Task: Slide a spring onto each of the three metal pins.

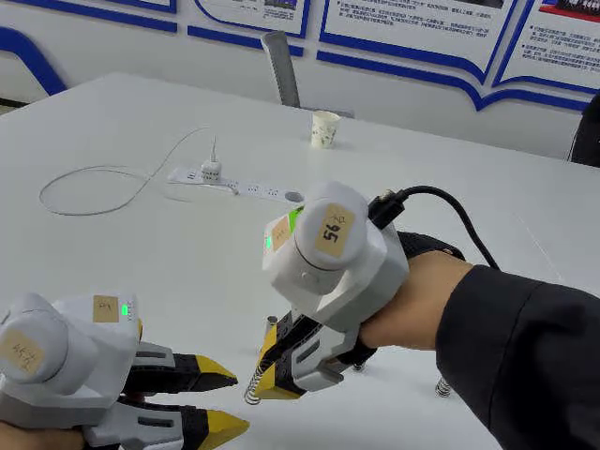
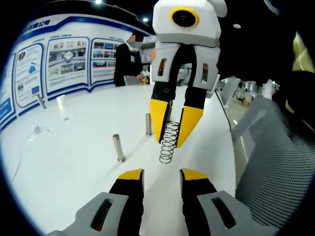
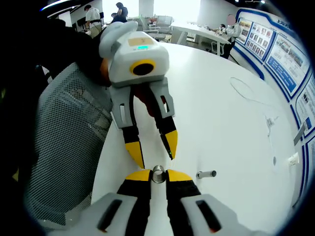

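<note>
The right tongs (image 2: 171,129) hang from the top centre of the left gripper view, their yellow tips pinched on the upper coils of a spring (image 2: 167,147), which dangles free below them towards the white tabletop (image 1: 141,122). Holding it by one end leaves the bottom opening clear, which is probably the point, since that end has to go over a pin. In the right gripper view the same spring sits end-on between the closed tips at the bottom centre. The left tongs (image 2: 162,176) rise from the bottom edge of the left gripper view with a wide gap between their tips and nothing in them. They face the spring from just beside it, likely ready to steady its loose end or guide it. Left of the spring in that view, a bare pin (image 2: 118,146) stands upright, apart from the coils. It seems the nearest target, though the spring is not yet lined up over it. Further up the frame a second pin (image 2: 148,124) looks ribbed, as though it may already carry a spring, but I cannot tell for sure. In the head view, what looks like another spring (image 1: 442,385) stands at lower right beside the dark sleeve (image 1: 525,356), presumably waiting its turn.
</note>
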### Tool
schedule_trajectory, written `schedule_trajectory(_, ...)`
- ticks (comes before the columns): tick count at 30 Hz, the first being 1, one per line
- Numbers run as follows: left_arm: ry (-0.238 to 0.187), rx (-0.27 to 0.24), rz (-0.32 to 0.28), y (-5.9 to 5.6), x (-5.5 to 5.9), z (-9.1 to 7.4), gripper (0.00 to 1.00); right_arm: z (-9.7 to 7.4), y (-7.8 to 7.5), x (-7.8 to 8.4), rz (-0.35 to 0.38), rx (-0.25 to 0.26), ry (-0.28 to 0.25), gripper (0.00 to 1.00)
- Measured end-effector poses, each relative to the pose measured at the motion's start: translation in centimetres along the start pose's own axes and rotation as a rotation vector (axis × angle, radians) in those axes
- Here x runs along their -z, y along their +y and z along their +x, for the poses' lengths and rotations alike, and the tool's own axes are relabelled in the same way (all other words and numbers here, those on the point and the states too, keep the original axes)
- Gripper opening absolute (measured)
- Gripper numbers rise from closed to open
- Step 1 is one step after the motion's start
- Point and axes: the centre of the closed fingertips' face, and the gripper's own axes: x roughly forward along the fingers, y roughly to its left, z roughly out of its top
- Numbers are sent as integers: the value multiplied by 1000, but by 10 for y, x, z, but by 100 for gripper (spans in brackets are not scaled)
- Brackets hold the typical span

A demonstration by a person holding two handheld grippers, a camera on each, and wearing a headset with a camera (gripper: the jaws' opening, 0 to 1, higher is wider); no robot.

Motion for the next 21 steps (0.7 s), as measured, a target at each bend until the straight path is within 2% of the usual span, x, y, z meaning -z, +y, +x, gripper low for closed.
schedule_trajectory(12,8,-21,-23,5,2,-1,38,-5,-8,8,8,18,18,12)
schedule_trajectory(21,8,-30,-30,7,3,-1,40,-12,-20,13,14,40,31,12)
